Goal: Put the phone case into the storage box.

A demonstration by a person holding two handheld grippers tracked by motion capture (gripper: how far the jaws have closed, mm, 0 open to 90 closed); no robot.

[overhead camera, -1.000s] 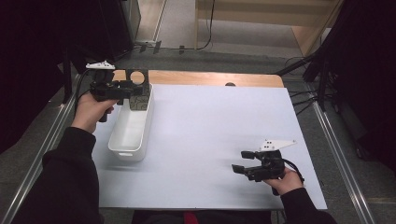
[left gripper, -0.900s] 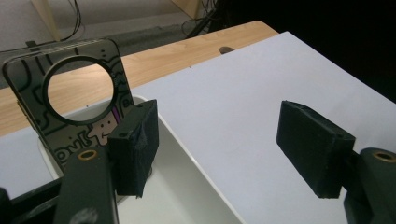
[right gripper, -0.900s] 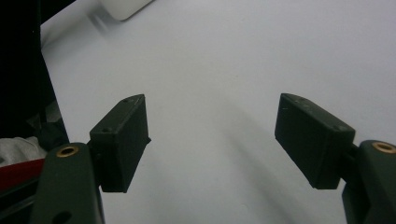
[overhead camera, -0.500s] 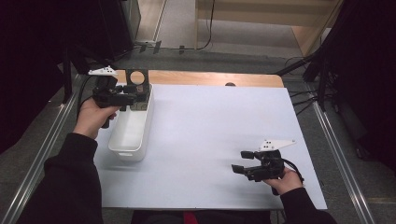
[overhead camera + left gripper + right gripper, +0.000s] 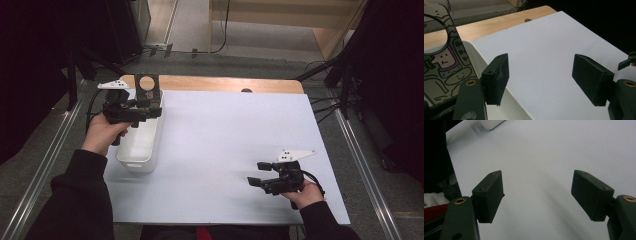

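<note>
Two grippers, both with jaws wide and empty | left gripper (image 5: 150, 111) has drifted right over white bin (image 5: 141, 148) at 10 o'clock, beside cartoon card (image 5: 442, 62) | right gripper (image 5: 256, 173) unmoved at 5 o'clock | pick seems imminent

The left gripper (image 5: 150, 111) hangs over the far end of a white tub (image 5: 140, 145) standing at the left edge of the white bench (image 5: 230, 150). A dark card with a round hole (image 5: 147, 86) stands upright at the tub's far end. The right gripper (image 5: 256, 173) rests low over the bench's near right part, well apart from the tub.
</note>
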